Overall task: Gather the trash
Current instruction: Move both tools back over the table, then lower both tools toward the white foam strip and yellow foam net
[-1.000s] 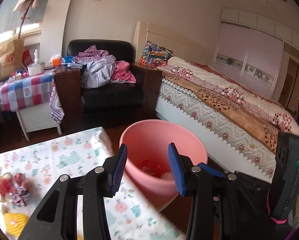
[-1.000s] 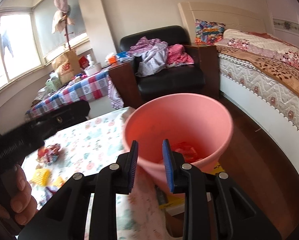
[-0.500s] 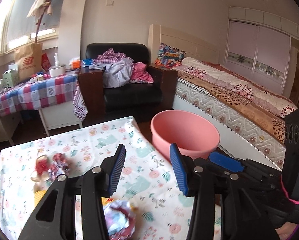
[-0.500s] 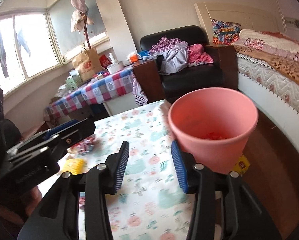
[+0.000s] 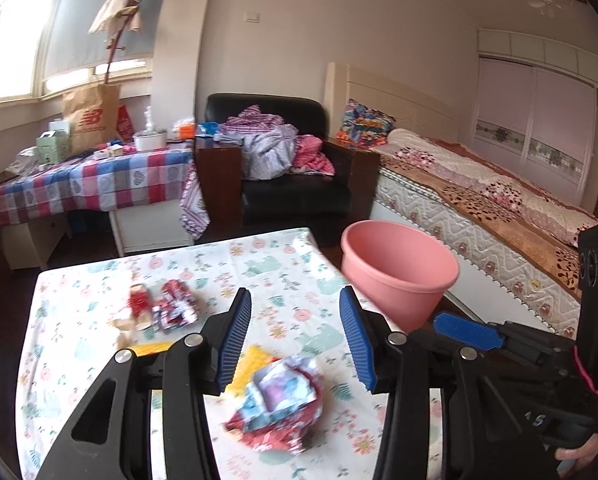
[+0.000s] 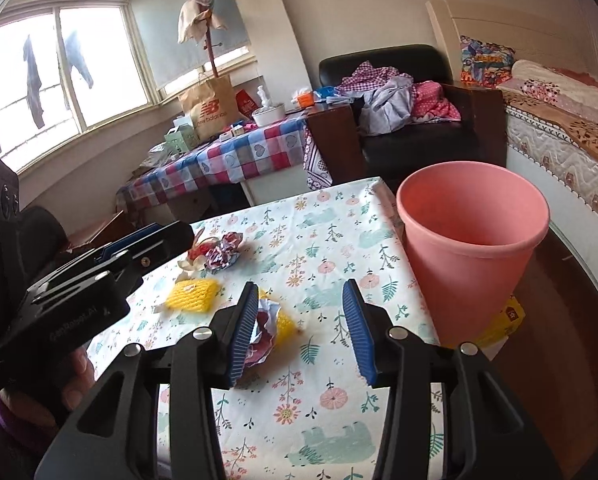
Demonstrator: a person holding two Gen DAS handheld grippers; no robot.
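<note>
Crumpled wrapper on the floral tablecloth, well left of the pink bin, no clear long axis. Directly below and ahead of the left gripper, empty, spread wide. Right gripper likewise wide, empty, wrapper beside its left finger; both about equally near.

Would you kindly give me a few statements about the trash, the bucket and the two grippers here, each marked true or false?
1. Both the left hand-held gripper and the right hand-held gripper are open and hold nothing. True.
2. The pink bucket stands on the floral tablecloth. False: it stands beside the table, past its edge.
3. A crumpled wrapper lies on the table near the left hand-held gripper. True.
4. The yellow foam net is inside the bucket. False: it lies on the tablecloth.
</note>
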